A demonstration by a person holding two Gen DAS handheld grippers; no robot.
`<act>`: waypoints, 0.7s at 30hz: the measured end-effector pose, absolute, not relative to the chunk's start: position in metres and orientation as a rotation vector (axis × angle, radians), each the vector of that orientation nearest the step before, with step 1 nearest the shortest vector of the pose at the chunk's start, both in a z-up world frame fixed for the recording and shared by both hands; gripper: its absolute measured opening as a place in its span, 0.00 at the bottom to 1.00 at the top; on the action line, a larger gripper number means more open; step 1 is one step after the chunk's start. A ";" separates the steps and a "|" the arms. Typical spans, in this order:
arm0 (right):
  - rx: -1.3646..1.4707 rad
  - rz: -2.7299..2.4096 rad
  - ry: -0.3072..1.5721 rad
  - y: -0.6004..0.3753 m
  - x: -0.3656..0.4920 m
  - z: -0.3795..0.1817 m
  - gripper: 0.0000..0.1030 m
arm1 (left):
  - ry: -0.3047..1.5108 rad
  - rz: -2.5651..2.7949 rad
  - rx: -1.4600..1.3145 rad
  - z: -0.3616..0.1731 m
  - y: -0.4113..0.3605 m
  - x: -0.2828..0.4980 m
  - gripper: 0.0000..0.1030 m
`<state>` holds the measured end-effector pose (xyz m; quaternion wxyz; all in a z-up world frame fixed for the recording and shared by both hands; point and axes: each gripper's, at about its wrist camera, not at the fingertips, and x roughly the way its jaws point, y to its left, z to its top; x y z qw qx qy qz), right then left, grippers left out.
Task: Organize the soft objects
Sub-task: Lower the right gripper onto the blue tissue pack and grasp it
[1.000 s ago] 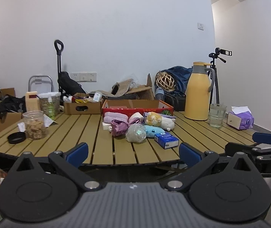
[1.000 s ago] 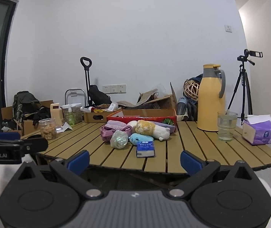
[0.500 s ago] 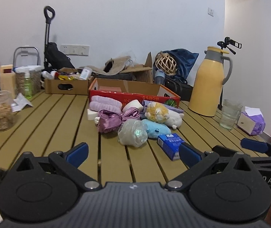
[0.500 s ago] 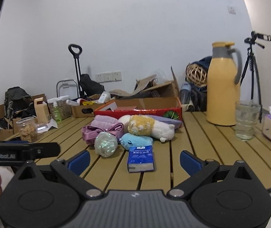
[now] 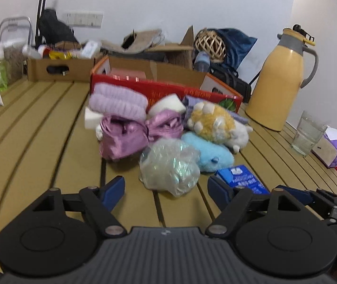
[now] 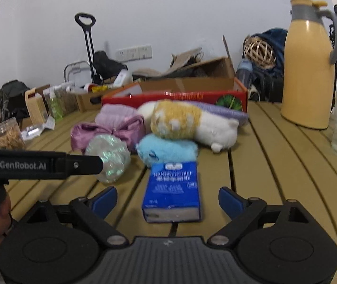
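Now I am watching both grippers hanging over the near edge of the slatted wooden table (image 5: 38, 127), each with nothing in its grasp. My left gripper (image 5: 166, 185) has just been narrowing its jaws, but they are standing released, with the crinkly plastic-wrapped bundle (image 5: 169, 165) lying just beyond them, untouched. My right gripper (image 6: 167, 200) has been narrowing slightly too and is also standing released, the blue tissue pack (image 6: 172, 190) lying flat between its fingers without contact. Behind the tissue pack the soft pile is sitting: a light blue plush (image 6: 166, 150), a yellow-and-white plush (image 6: 187, 125), a purple satin bow (image 6: 107, 133). Farther behind it a red cardboard box (image 6: 175, 95) is standing open.
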<state>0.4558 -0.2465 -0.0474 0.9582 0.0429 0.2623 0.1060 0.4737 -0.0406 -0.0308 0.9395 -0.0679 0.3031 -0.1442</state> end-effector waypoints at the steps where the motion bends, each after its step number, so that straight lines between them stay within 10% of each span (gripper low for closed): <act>1: 0.095 0.213 0.538 -0.249 0.457 -0.051 0.89 | 0.633 -0.301 -0.150 -0.035 -0.041 0.473 0.78; 14: 0.302 0.124 0.541 -0.338 0.472 -0.039 0.75 | 0.649 -0.512 -0.148 -0.034 -0.102 0.489 0.76; 21: 0.516 0.182 0.536 -0.366 0.498 -0.060 0.49 | 0.758 -0.580 -0.235 -0.044 -0.131 0.512 0.49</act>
